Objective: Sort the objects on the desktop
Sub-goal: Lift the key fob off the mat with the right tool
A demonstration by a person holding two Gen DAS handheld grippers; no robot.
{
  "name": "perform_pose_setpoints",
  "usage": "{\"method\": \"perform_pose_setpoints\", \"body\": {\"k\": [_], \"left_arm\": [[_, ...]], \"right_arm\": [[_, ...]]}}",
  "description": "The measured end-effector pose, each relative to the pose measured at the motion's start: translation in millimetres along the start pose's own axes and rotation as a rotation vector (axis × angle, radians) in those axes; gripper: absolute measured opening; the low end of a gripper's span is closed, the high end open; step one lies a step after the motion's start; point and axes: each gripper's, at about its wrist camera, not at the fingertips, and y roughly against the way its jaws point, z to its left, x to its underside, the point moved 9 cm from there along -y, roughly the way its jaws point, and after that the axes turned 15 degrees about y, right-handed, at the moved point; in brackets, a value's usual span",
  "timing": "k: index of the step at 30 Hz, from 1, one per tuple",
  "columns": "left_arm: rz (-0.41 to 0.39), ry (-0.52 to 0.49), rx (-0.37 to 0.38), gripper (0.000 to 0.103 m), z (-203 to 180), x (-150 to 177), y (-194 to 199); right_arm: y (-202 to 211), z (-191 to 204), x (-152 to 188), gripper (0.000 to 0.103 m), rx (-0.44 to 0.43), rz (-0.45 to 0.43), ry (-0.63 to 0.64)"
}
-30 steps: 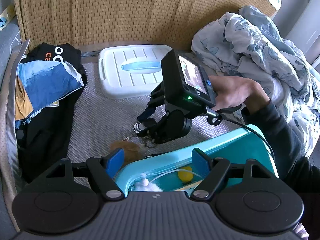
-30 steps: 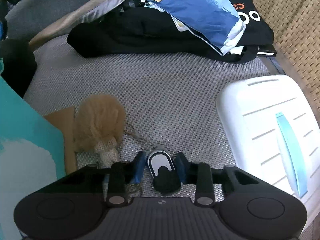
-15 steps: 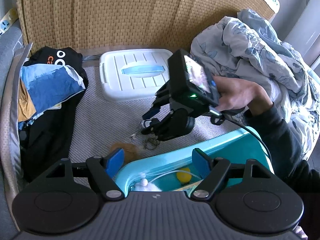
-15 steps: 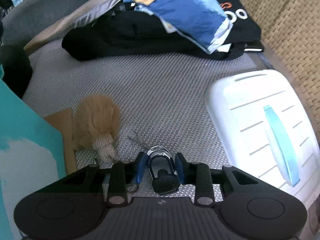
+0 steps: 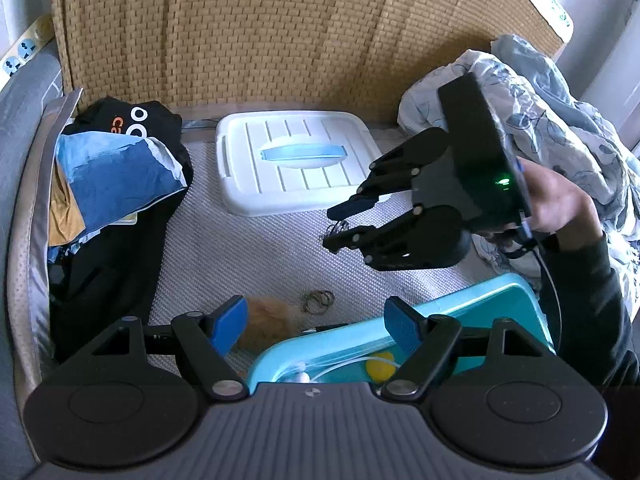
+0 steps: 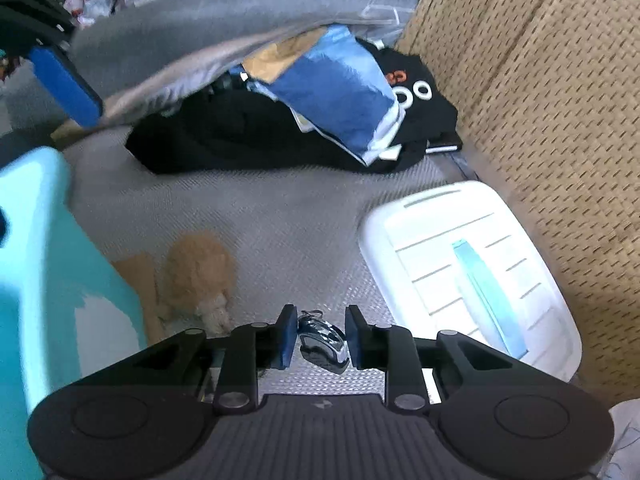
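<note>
The right gripper (image 6: 321,338) is closing on the key fob (image 6: 322,342) between its pads, fob clear of the mat. Squeeze firmly before swinging toward the bin (image 5: 460,320) under the half-open, empty left gripper (image 5: 320,326).

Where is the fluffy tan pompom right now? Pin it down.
In the left wrist view, the pompom lies low and centre on the grey mat, beside the teal bin and left of the loose rings.
</note>
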Motion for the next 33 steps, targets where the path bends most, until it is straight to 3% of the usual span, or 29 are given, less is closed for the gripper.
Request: {"method": "perform_pose_setpoints", "body": {"k": [8,14,15,16,20,33], "left_arm": [[-0.043,-0.019,-0.009,0.078,-2,-3,6],[-0.084,-0.077,-0.022,0.079,-9,2,2],[-0.094,-0.09,-0.019,0.079,-11,6,2],[-0.101,-0.105,-0.017,0.079,-14,9,1],[-0.118,-0.175,-0.012,0.079,-28,26,-2],[-0.087,-0.171,-0.003,0.079,-23,23,2]], "right_arm": [[37,9,-5,0.028,0.012,-0.084,-0.027],[74,19,-12,0.028,0.076,-0.122,0.009],[80,20,-14,0.023,0.085,-0.133,0.014],[87,22,-17,0.011,0.09,-0.147,0.018],[110,31,-28,0.011,0.084,-0.214,0.036],[89,20,-8,0.011,0.065,-0.141,-0.009]]}}
